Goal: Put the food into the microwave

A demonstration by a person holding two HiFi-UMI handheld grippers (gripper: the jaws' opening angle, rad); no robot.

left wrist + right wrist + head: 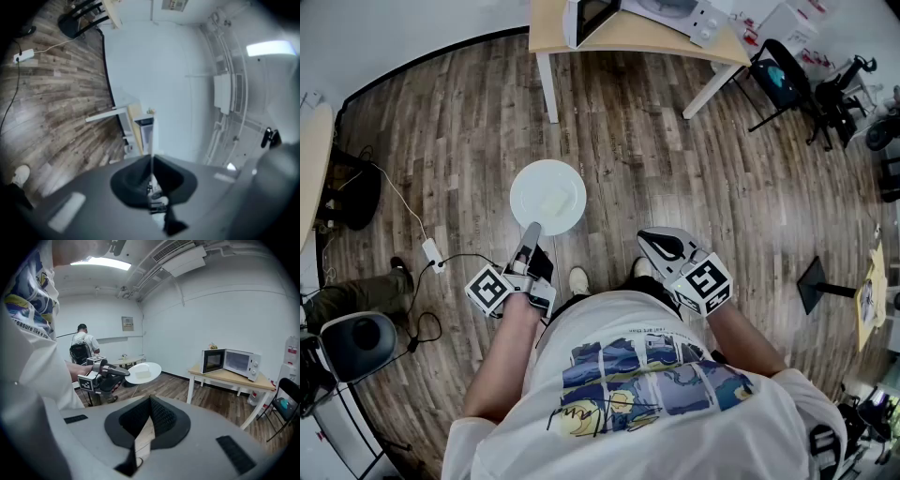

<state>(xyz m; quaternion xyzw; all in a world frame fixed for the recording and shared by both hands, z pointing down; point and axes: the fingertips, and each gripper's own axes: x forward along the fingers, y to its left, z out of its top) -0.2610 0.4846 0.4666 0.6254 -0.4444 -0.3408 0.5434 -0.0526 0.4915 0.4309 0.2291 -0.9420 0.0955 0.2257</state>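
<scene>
1. Jaws of the left gripper were clamped on the near rim of the white plate. They held it level out in front, so the pale block of food would not slide off.
2. Jaws of the right gripper were pressed together with nothing between them. It hung low and close to the person's body, probably kept free for the microwave door.
3. Plate and food hung over the wood floor, well apart from the microwave. That stood on a light table, and its door looked already open.
4. Bare floor lay between plate and table, and nothing seemed to block the way.
5. To the sides, 1 black chair stood beside the table's right end. On the left, 1 power strip lay on the floor with its cable, and another person was far off at a second table.
</scene>
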